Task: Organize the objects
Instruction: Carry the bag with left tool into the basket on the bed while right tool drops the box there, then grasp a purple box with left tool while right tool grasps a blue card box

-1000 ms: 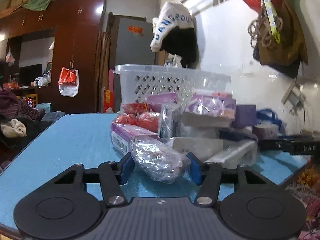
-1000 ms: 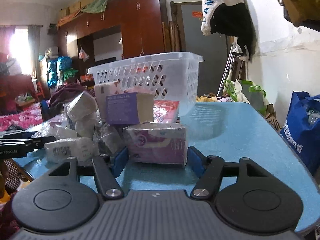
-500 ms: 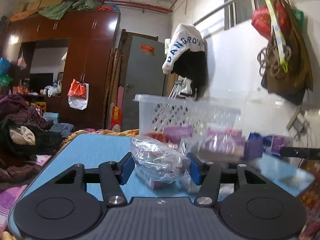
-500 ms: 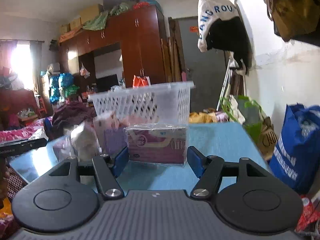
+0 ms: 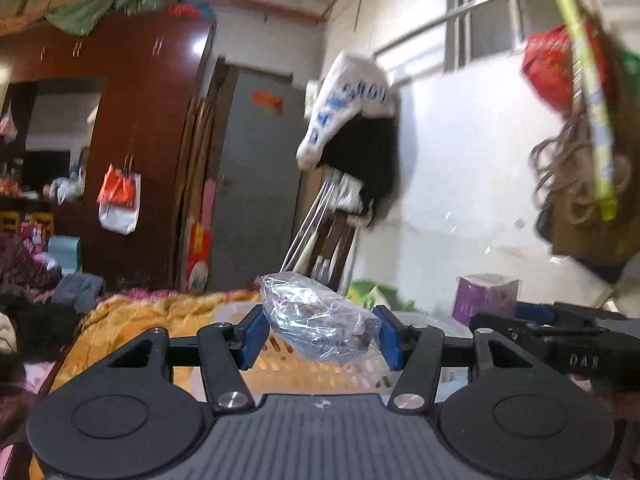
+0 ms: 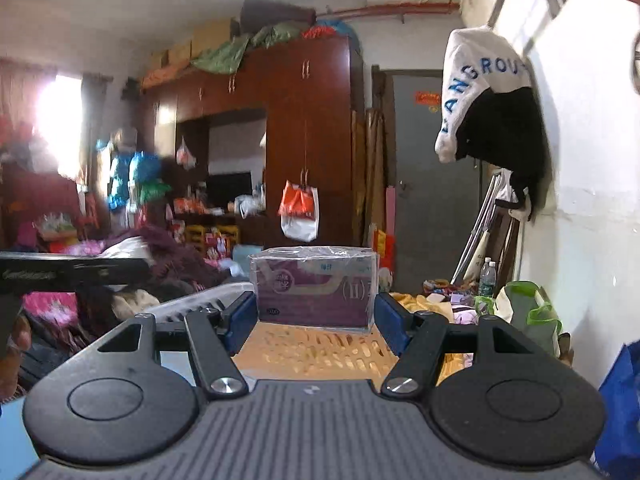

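My left gripper point(image 5: 320, 338) is shut on a clear plastic bag point(image 5: 320, 322) with reddish contents and holds it in the air above the white perforated basket point(image 5: 240, 312). My right gripper point(image 6: 314, 320) is shut on a purple wrapped box point(image 6: 314, 294) and holds it above the same basket point(image 6: 192, 304), whose slotted wall shows below the box. The right gripper's black body shows at the right of the left wrist view point(image 5: 560, 336), with the purple box point(image 5: 484, 294) beyond it. The left gripper's black body shows at the left of the right wrist view point(image 6: 72, 272).
A white wall point(image 5: 460, 200) with a hung white and black garment point(image 5: 356, 128) is close on the right. A dark wooden wardrobe point(image 6: 304, 140) and grey door point(image 6: 432, 200) stand at the back. Clothes and an orange blanket point(image 5: 152, 312) lie beyond the basket. A blue bag point(image 6: 624, 400) stands low right.
Both grippers have risen from the blue table with their objects and moved forward over the basket. The table and the pile of packets have dropped out of view.
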Tool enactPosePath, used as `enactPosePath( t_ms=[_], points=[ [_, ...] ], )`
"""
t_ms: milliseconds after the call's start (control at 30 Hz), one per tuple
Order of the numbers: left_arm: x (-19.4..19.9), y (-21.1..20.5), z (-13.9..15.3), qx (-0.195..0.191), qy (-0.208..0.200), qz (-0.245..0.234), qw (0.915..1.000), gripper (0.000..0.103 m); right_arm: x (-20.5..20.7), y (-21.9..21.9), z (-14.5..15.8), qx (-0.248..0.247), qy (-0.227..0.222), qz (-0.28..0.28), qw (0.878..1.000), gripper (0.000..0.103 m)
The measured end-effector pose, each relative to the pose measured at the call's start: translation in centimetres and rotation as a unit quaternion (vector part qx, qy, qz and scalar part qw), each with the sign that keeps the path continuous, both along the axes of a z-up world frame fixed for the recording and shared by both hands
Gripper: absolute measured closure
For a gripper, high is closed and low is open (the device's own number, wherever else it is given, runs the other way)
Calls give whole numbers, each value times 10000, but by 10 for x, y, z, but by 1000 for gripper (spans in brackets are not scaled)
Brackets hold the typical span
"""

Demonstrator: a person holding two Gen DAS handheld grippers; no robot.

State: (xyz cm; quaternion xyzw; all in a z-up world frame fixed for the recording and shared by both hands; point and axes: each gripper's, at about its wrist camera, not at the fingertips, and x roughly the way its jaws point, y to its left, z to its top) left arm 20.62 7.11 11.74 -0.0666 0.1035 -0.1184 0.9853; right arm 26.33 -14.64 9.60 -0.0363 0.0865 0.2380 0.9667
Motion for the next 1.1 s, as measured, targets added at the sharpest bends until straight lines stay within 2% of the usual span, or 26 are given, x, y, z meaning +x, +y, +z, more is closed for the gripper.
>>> enactPosePath(
  t_ms=[133, 300, 367, 400, 433, 467, 567, 633, 700, 800, 867, 933, 1000, 1033, 1100],
  points=[
    [33, -10, -8, 111, 292, 59, 9995, 43, 15, 5, -9, -148, 104, -75, 9998, 36],
    [45, -12, -19, 160, 480, 166, 9986, 43, 16, 1, -13, -124, 164, -191, 9996, 35],
    [41, -13, -21, 263, 352, 185, 9989, 41, 9, 2, -13, -202, 100, -226, 9995, 28],
    [38, -13, -22, 328, 284, 250, 9987, 35, 3, 2, -12, -230, 22, -249, 9994, 22],
    [34, -13, -21, 369, 222, 326, 9985, 14, -2, 1, -11, -216, -70, -270, 9994, 8],
    [30, -12, -20, 355, 120, 396, 9985, 2, -11, -2, -10, -171, -181, -281, 9993, 0],
    [6, -1, -15, -33, -180, 496, 9986, 2, -37, -14, -10, 117, -292, -44, 9995, 0],
    [-25, 14, -17, -534, -392, 332, 9973, 0, -61, -28, -17, 514, -226, 101, 9984, 0],
    [-59, 25, -27, -805, -643, 177, 9945, 0, -90, -40, -30, 661, -113, 216, 9975, 0],
    [-108, 25, -52, -541, -738, 213, 9956, 0, -130, -51, -58, 800, -87, 161, 9966, 0],
    [-127, 22, -71, -306, -428, 331, 9981, 0, -150, -52, -75, 839, -32, 165, 9963, 0],
    [-137, 23, -91, -368, -106, 365, 9986, 0, -159, -51, -88, 900, 32, 202, 9957, 0],
    [-146, 24, -105, -438, -28, 358, 9984, 0, -154, -47, -92, 823, 146, 167, 9964, 3],
    [-149, 22, -110, -379, -40, 305, 9988, 1, -147, -43, -91, 733, 216, 165, 9969, 9],
    [-152, 14, -110, -128, -90, 147, 9998, 3, -137, -37, -92, 612, 339, 192, 9974, 11]
  ],
)
